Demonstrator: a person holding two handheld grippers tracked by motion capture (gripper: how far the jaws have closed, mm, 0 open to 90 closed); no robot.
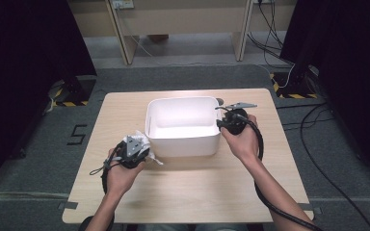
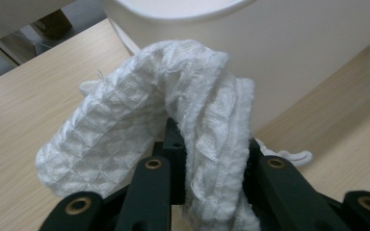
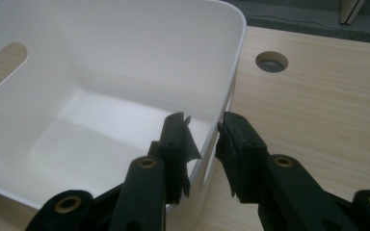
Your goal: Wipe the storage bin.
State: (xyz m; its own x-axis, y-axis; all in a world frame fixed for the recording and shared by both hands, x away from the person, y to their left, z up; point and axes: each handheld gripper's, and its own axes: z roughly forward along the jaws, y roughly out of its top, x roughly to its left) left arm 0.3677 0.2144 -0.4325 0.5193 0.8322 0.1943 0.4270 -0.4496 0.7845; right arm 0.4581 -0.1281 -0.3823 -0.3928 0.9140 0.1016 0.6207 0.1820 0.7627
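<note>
White cloth (image 2: pixel 173 115) hides the left jaws' tips.

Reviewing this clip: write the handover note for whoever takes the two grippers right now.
Left gripper: shut on the white cloth, held just off the white bin's near left corner, outside it.
Right gripper: jaws straddle the bin's right wall, one inside, one outside, with a gap visible beside the wall; looks like steadying, not clamping.
Bin sits mid-table, with nothing visible in it.
Done: cloth picked up.
Left, probably: lift the cloth over the rim, release it inside, then free the bin.
</note>
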